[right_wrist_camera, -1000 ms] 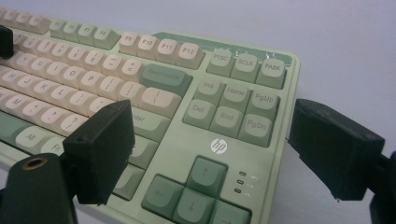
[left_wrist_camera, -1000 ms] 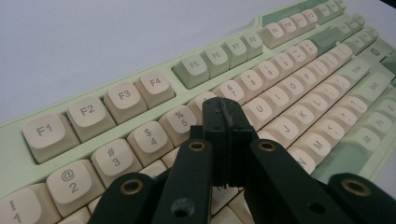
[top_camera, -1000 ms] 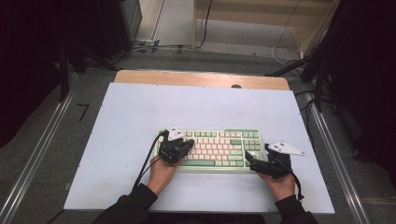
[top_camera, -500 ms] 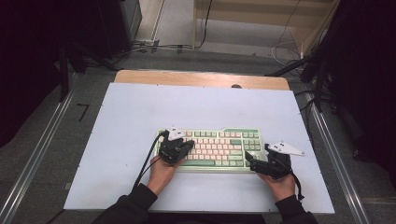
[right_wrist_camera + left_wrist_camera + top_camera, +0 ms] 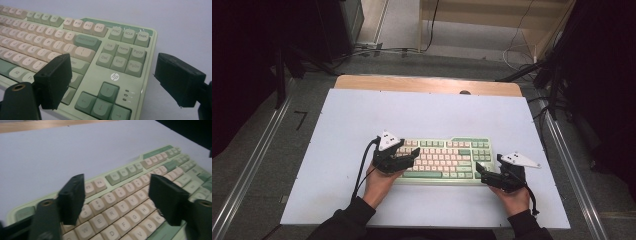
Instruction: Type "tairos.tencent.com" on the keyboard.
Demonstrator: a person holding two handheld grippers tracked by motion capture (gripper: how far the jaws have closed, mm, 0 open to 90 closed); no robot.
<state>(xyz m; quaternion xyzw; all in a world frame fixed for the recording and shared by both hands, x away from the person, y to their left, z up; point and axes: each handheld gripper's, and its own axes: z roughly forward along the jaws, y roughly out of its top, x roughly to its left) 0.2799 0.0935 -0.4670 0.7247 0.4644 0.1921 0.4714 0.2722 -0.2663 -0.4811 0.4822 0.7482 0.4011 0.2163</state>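
A pale green keyboard [image 5: 447, 160] with cream keys lies on the white table top [image 5: 422, 115], near its front edge. My left gripper [image 5: 412, 154] hovers over the keyboard's left end. Its jaws have just been opening and stand wide apart above the letter keys [image 5: 117, 202], with nothing between them. My right gripper [image 5: 480, 171] sits at the keyboard's right front corner. In the right gripper view its jaws are open on either side of the arrow keys [image 5: 101, 100], holding nothing. A cable trails from each gripper.
Bare white surface stretches behind and to both sides of the keyboard. A wooden strip [image 5: 427, 84] runs along the table's far edge. Metal rails [image 5: 257, 165] flank the table, and cables lie on the floor beyond.
My left gripper has lifted off the keyboard's left end and tilted, so its grey plate now shows; its jaws have spread apart. The right gripper has kept still.
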